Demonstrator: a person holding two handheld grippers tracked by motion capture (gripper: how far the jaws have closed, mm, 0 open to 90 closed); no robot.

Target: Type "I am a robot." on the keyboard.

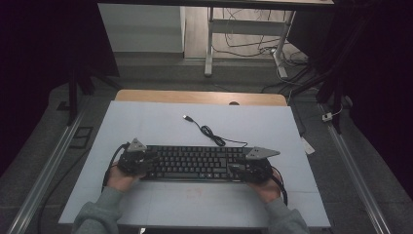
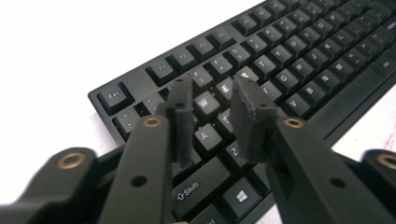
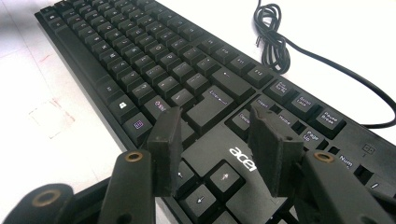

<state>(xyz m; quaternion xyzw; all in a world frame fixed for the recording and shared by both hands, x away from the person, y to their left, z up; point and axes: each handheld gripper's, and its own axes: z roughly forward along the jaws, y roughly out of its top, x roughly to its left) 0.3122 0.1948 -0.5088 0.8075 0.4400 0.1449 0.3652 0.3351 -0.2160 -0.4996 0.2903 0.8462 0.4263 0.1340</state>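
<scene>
Tools sit at the two ends of a black Acer keyboard (image 1: 197,163), one in each hand. The left tool (image 2: 212,109) hangs just above the keyboard's left end with its jaws a narrow gap apart and nothing between them; through that gap the left gripper view shows the W, A and S keys, with Esc farther off at the keyboard's corner and the Shift and Windows keys nearer the camera. The right tool (image 3: 217,144) hangs over the keyboard's right end, its jaws set wider and likewise empty; the right gripper view shows them above the arrow keys and the printed Acer logo, with Enter, Delete, Home and Page Up just beyond.

In the high view the left tool (image 1: 132,160) and right tool (image 1: 253,168) appear pressed close against the keyboard's short ends, each topped by a grey three-cornered plate, but whether they touch the keyboard there I cannot tell. That view alone takes in the whole layout: the keyboard lies flat across the near half of the pale bench (image 1: 146,122), parallel to its front edge, and grey sleeves come in below it. The keyboard's cable (image 1: 210,132) runs from its back edge toward the far side of the bench, bundled partway and ending in a USB plug (image 1: 187,117). The right gripper view shows that bundled cable (image 3: 271,39) up close, behind the keyboard's function row.
</scene>
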